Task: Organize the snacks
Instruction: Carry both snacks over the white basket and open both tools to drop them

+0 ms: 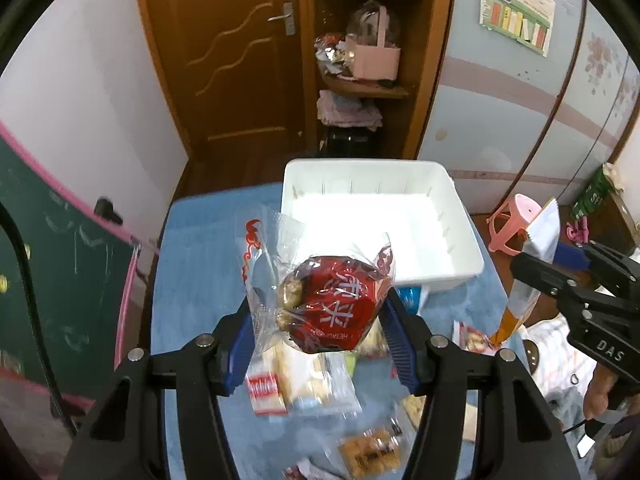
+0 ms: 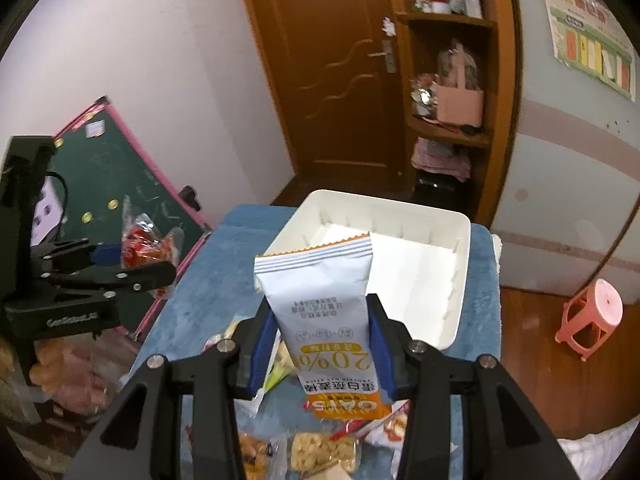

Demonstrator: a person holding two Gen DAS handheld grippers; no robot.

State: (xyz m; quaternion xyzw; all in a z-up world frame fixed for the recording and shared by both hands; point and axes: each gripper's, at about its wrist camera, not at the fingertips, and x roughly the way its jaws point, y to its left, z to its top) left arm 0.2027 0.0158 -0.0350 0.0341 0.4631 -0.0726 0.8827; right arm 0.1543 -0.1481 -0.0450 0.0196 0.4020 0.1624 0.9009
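Note:
My left gripper point(image 1: 320, 320) is shut on a clear-wrapped snack with a red label point(image 1: 332, 308), held up above the blue table point(image 1: 200, 248). My right gripper point(image 2: 320, 336) is shut on a white and orange oat bar packet point(image 2: 324, 300), standing upright between the blue pads. A white bin point(image 1: 440, 256) sits on the far part of the table, its floor bare point(image 2: 408, 280). Several loose snack packets point(image 1: 304, 384) lie on the table below both grippers point(image 2: 320, 452). The right gripper with its packet point(image 1: 532, 264) shows at the right edge of the left view; the left gripper with its snack point(image 2: 148, 248) shows at the left of the right view.
A wooden door point(image 1: 236, 60) and corner shelves with a pink box point(image 1: 376, 60) stand behind the table. A green chalkboard with pink frame point(image 2: 116, 184) leans at the left. A pink stool point(image 2: 592, 312) stands on the floor to the right.

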